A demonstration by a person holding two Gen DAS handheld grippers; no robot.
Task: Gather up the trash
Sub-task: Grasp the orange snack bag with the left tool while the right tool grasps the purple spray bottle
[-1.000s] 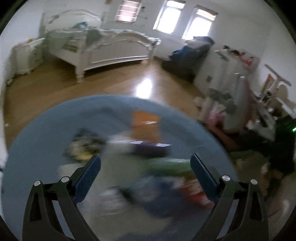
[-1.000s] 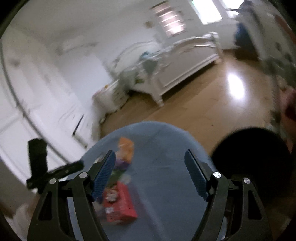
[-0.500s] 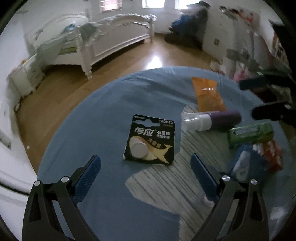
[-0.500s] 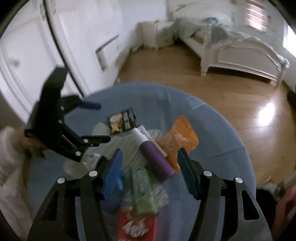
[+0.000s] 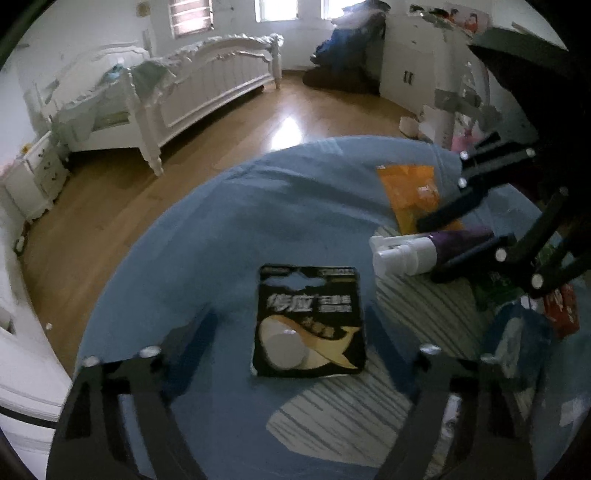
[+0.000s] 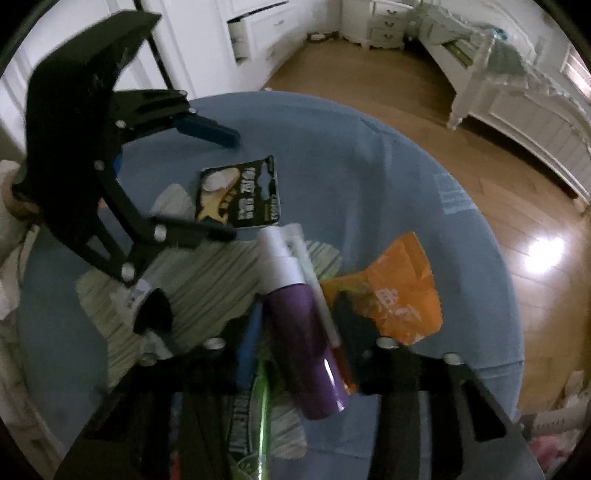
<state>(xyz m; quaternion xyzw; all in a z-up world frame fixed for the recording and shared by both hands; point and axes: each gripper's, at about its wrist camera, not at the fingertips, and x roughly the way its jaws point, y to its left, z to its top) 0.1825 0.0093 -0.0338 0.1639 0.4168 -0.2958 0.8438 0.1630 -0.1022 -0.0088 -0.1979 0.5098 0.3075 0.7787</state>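
Note:
A black button-battery card (image 5: 310, 321) lies flat on the round blue-clothed table (image 5: 229, 236). My left gripper (image 5: 290, 319) points down over it, its jaws closing with the card between them and the blurred fingers still clear of its edges. A purple bottle with a white pump top (image 6: 306, 332) lies beside an orange packet (image 6: 402, 295). My right gripper (image 6: 299, 325) straddles the bottle's purple body, its jaws closing and the fingers close beside it. In the right wrist view the left gripper (image 6: 231, 184) flanks the card (image 6: 240, 192).
A green pack (image 5: 495, 288), a red packet (image 5: 561, 306) and a blue pack (image 5: 517, 343) crowd the table's right side on a striped white sheet (image 5: 332, 406). A white bed (image 5: 192, 92) and wooden floor (image 5: 110, 206) lie beyond the table. White cupboards (image 6: 258, 33) stand close by.
Both grippers swung down over the table. The left one settled over the battery card and narrowed. The right one moved onto the purple bottle and its jaws narrowed markedly.

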